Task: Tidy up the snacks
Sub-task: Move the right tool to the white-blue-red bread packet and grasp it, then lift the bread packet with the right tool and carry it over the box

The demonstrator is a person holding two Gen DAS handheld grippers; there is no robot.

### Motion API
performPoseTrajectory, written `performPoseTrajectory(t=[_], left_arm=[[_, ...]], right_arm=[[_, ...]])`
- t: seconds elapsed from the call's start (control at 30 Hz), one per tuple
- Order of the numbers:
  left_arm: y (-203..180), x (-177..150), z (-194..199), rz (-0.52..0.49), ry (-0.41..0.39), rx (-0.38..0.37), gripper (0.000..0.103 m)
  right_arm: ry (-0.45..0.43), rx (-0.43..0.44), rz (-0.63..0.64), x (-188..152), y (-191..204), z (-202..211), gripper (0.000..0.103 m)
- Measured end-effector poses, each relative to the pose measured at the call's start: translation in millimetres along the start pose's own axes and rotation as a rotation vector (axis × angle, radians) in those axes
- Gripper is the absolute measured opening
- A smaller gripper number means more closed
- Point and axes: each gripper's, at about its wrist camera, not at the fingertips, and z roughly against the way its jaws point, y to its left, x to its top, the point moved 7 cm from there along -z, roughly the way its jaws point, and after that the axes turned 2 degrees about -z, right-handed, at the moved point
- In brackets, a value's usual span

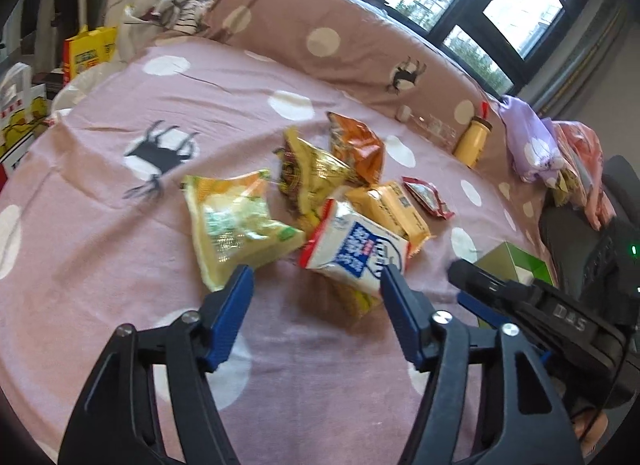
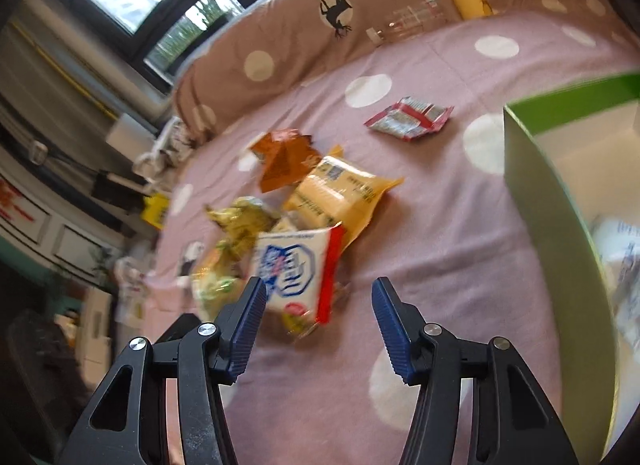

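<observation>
Several snack packs lie heaped on a pink dotted bedsheet [image 1: 120,225]. A white and blue pack [image 1: 356,253] is nearest my open, empty left gripper [image 1: 316,281], with a yellow-green pack [image 1: 236,221] to its left. Behind lie a gold pack [image 1: 308,169], an orange pack [image 1: 356,145], a yellow pack [image 1: 392,209] and a small red sachet [image 1: 428,197]. My right gripper [image 2: 318,293] is open and empty just in front of the white and blue pack [image 2: 292,269]. A green box [image 2: 560,201] stands open at the right.
A yellow bottle [image 1: 474,137] and a clear bottle [image 1: 432,125] lie against the brown dotted pillow [image 1: 340,49]. Purple and pink cloths [image 1: 536,145] lie at the right. Bags [image 1: 88,53] stand past the bed's left edge. My right gripper's body [image 1: 560,317] shows at lower right.
</observation>
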Motion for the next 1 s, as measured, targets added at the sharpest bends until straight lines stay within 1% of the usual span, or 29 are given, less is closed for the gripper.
performPoseTrajectory(t=[0.1,0.13,0.2,0.3,0.37,0.43,0.5,0.57,0.63,0.67,0.7,0.73,0.77,0.8,0.9,1.0], left_arm=[[-4,0,-18,-0.001,0.044,-0.002,0.058],[-5,-1,-25,0.009,0.070,-0.013,0.057],[-6,-3,-33,0.016,0.098,-0.022,0.057],[-4,-4,-41,0.018,0.123,-0.023,0.058],[-2,-4,-47,0.036,0.140,-0.027,0.057],[2,-5,-54,0.069,0.163,-0.042,0.057],[5,-7,-59,0.093,0.184,-0.042,0.058],[6,-5,-60,0.105,0.172,-0.061,0.058],[6,-5,-61,0.119,0.166,-0.073,0.057],[5,-5,-61,0.117,0.163,-0.085,0.051],[3,-5,-60,0.112,0.161,-0.097,0.047],[2,-5,-59,0.112,0.158,-0.108,0.046],[0,-5,-58,0.108,0.153,-0.107,0.043],[-1,-4,-57,0.098,0.144,-0.107,0.040],[-4,-3,-51,0.086,0.132,-0.114,0.039],[-9,-1,-41,0.060,0.104,-0.109,0.039]], right_arm=[[0.032,0.037,-0.015,6,5,-18,0.058],[0.041,0.037,-0.018,8,4,-23,0.058],[0.053,0.037,-0.020,9,4,-32,0.058],[0.085,0.034,-0.021,11,7,-47,0.058],[0.102,0.034,-0.011,13,9,-58,0.058],[0.100,0.021,-0.004,14,9,-64,0.058],[0.104,0.024,-0.005,14,8,-67,0.058],[0.115,0.035,-0.001,12,7,-70,0.057],[0.115,0.023,0.009,10,6,-71,0.049],[0.104,0.030,0.006,10,6,-70,0.048],[0.099,0.031,0.006,10,6,-68,0.046],[0.091,0.029,0.009,10,6,-67,0.044],[0.078,0.029,0.019,10,7,-64,0.041],[0.075,0.028,0.029,9,8,-63,0.040],[0.066,0.015,0.035,9,11,-60,0.039],[0.045,0.028,0.041,10,15,-50,0.039]])
